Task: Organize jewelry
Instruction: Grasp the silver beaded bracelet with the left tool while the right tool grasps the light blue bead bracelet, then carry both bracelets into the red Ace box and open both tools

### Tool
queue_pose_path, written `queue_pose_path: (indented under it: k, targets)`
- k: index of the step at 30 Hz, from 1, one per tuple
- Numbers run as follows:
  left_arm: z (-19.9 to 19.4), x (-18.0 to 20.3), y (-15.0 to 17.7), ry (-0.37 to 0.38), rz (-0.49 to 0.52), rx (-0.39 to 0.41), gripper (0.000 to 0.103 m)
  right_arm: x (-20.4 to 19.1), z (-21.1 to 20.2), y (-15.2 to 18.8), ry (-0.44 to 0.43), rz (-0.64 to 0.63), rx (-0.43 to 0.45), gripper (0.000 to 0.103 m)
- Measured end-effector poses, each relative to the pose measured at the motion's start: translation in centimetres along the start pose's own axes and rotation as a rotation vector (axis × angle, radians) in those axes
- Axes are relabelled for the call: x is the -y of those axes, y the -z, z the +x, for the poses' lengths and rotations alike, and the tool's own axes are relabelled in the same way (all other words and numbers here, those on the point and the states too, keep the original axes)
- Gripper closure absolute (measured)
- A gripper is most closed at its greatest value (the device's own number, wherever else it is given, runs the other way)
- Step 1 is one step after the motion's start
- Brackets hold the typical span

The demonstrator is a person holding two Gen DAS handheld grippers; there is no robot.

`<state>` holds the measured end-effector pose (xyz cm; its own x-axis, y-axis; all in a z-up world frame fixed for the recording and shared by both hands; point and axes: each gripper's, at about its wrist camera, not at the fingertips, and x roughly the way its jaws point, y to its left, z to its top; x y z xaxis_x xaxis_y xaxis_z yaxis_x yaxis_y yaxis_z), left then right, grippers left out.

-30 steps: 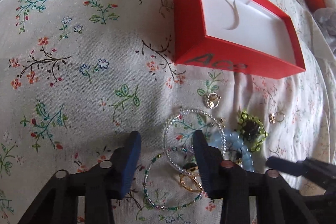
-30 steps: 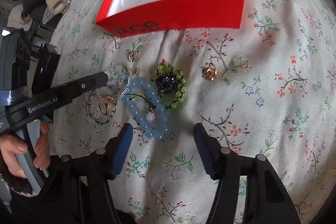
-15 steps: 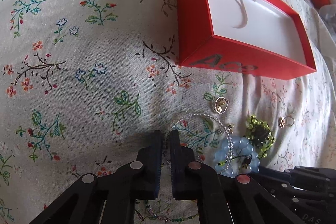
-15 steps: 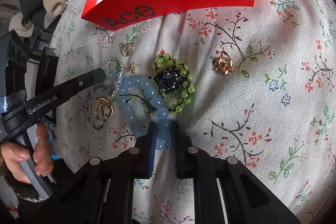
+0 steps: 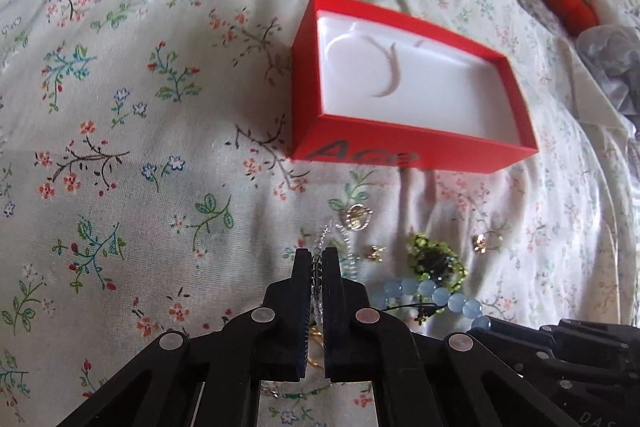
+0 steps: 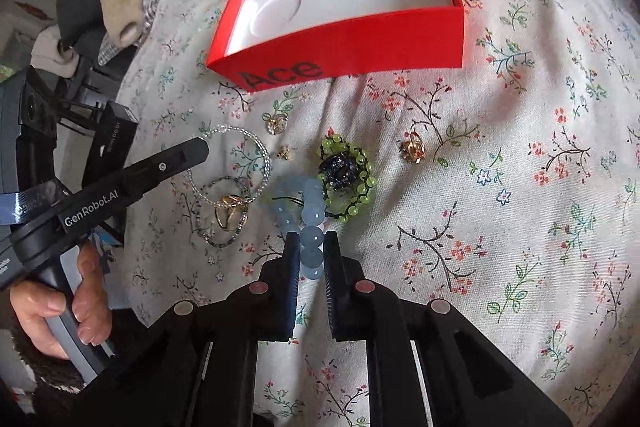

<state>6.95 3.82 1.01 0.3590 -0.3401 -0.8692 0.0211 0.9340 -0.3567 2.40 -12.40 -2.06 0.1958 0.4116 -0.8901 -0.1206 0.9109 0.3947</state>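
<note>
Left wrist view: my left gripper [image 5: 317, 263], spread a second ago, now pinches the clear bead bracelet [image 5: 338, 247]. Right gripper [image 6: 312, 251] likewise clamps the blue bead bracelet [image 6: 310, 223]; red box [image 6: 360, 43] awaits both.

Floral bedsheet [image 6: 520, 187], open red box [image 6: 360, 43] on it, green beaded piece [image 6: 352, 179], gold ring [image 6: 414, 147] nearby

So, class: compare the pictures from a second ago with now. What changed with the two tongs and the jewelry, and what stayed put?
Both tongs closed from open: the left tongs on the clear bead bracelet, the right tongs on the blue bead bracelet, both starting to lift. The red box, green bracelet and gold rings stayed put.
</note>
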Motion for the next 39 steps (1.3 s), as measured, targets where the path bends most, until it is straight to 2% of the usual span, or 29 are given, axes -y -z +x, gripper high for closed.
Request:
queue_pose_path:
  k: [18, 25, 30, 34, 36, 39]
  targets:
    - [-4.6, 3.3, -1.2, 0.061, 0.059, 0.177, 0.103, -2.8, -6.7, -1.5, -0.035, -0.066, 0.197, 0.091]
    - [-4.9, 4.3, -3.3, 0.152, 0.054, 0.244, 0.103, -3.2, -9.7, -3.8, -0.004, -0.073, 0.341, 0.091]
    - [-3.9, 4.8, -5.2, 0.248, 0.026, 0.264, 0.103, -3.3, -10.6, -5.5, 0.04, -0.067, 0.448, 0.091]
    - [-2.4, 5.0, -5.9, 0.315, 0.014, 0.268, 0.103, -2.8, -10.6, -7.3, 0.058, -0.065, 0.487, 0.091]
    - [-1.5, 4.9, -6.2, 0.312, 0.025, 0.27, 0.103, -2.8, -10.2, -7.8, 0.073, -0.074, 0.501, 0.091]
    - [-0.1, 4.2, -6.5, 0.264, 0.026, 0.253, 0.103, -2.9, -9.0, -8.6, 0.097, -0.091, 0.497, 0.091]
